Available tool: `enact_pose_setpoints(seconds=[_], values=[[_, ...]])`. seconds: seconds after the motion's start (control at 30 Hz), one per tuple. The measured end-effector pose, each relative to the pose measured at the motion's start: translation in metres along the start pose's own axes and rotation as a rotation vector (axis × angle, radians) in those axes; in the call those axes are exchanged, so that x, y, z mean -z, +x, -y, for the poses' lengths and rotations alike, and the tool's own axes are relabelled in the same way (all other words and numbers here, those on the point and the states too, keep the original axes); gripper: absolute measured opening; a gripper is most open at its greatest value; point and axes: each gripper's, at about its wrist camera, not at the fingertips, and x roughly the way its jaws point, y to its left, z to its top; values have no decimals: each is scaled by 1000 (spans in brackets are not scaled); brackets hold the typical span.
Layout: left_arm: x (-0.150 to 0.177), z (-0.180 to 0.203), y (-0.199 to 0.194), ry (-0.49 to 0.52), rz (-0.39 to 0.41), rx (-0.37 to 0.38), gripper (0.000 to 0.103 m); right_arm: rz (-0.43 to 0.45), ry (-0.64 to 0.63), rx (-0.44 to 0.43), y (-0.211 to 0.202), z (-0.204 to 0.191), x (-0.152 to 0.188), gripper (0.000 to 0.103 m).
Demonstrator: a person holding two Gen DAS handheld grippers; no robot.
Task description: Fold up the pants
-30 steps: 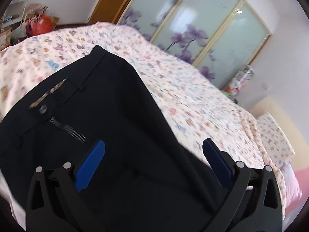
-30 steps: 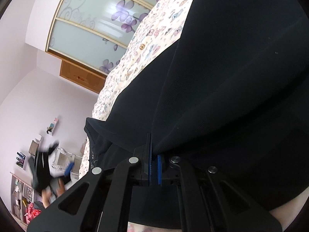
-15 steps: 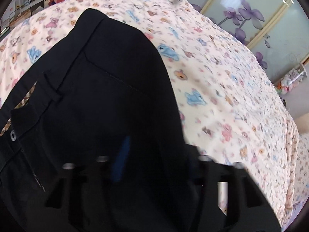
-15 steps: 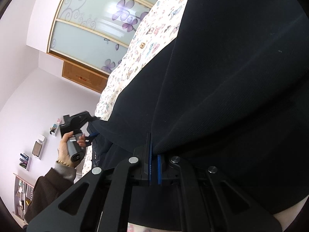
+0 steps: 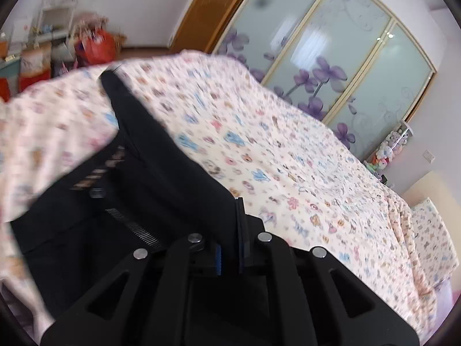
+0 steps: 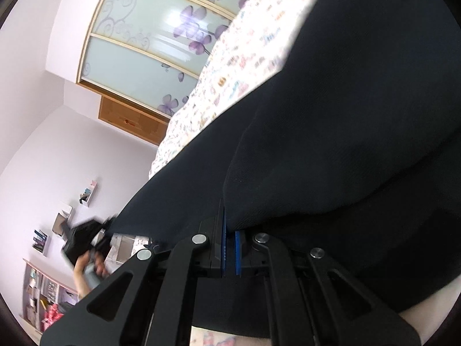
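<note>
Black pants (image 5: 161, 173) lie on a floral bedsheet (image 5: 273, 150), waistband, button and zipper at the left of the left wrist view. My left gripper (image 5: 230, 248) is shut on a fold of the pants at their right edge. In the right wrist view the pants (image 6: 360, 101) fill most of the frame, stretched and lifted. My right gripper (image 6: 229, 248) is shut on a fold of the pants fabric. The left gripper (image 6: 83, 236) also shows far off at the left, blurred, in a hand, at the pants' far end.
Sliding wardrobe doors with purple flowers (image 5: 331, 66) stand behind the bed. Shelves and bags (image 5: 43, 49) are at the far left. A pillow (image 5: 432, 230) lies at the right. A wall shelf (image 6: 86, 196) and bookcase (image 6: 37, 294) stand beyond the bed.
My left gripper was open over the pants, dropped onto them and has now shut on a fold at their right edge and lifted. The right gripper stays shut on the fabric.
</note>
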Motion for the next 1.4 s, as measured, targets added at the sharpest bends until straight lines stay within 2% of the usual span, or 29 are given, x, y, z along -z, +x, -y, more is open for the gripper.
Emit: enact_pose_setpoints(seconds=[0.13, 0.2, 0.3, 0.43, 0.5, 0.6, 0.63, 0.67, 0.7, 0.73, 0.77, 0.83, 0.9, 0.93, 1.0, 1.1, 1.13, 1.23, 1.4], values=[[43, -33, -56, -40, 30, 33, 10, 36, -63, 8, -23, -9, -12, 4], [72, -48, -71, -40, 37, 10, 10, 32, -85, 29, -28, -11, -12, 4], [105, -61, -71, -66, 17, -20, 10, 22, -110, 74, -33, -8, -8, 4], [137, -87, -56, -166, -39, -33, 10, -3, -103, 111, -35, 0, -4, 4], [147, -97, -56, -194, -22, -23, 11, -22, -120, 147, -33, 3, -1, 4], [154, -95, -54, -164, -3, -56, 16, -63, -120, 188, -33, 5, 4, 4], [156, -92, -58, -155, 12, -62, 20, -89, -106, 202, -30, 7, 5, 5], [158, -91, -64, -152, 32, -71, 29, -121, -86, 213, -32, 10, 5, 7], [159, -90, -69, -148, 52, -77, 36, -145, -68, 231, -35, 12, 4, 18], [162, -87, -80, -139, 99, -93, 50, -160, -54, 244, -39, 13, 4, 30], [164, -84, -90, -134, 139, -106, 63, -168, -39, 239, -46, 14, 5, 33], [170, -73, -117, -123, 265, -122, 76, -175, -15, 230, -68, 15, 5, 35], [176, -64, -134, -109, 350, -92, 88, -154, 46, 187, -93, 20, 1, 36], [178, -55, -142, -89, 397, -63, 98, -125, 96, 157, -109, 27, -4, 36], [181, -43, -145, -38, 431, -22, 101, -37, 212, 128, -143, 47, -23, 36], [186, -29, -133, 55, 405, 30, 101, 135, 302, 189, -196, 73, -54, 36], [190, -27, -125, 83, 399, 22, 101, 212, 321, 229, -218, 82, -67, 36], [187, -26, -104, 89, 301, 2, 101, 326, 328, 346, -253, 100, -93, 35], [186, -32, -88, 64, 211, -7, 101, 286, 319, 452, -258, 119, -112, 35]])
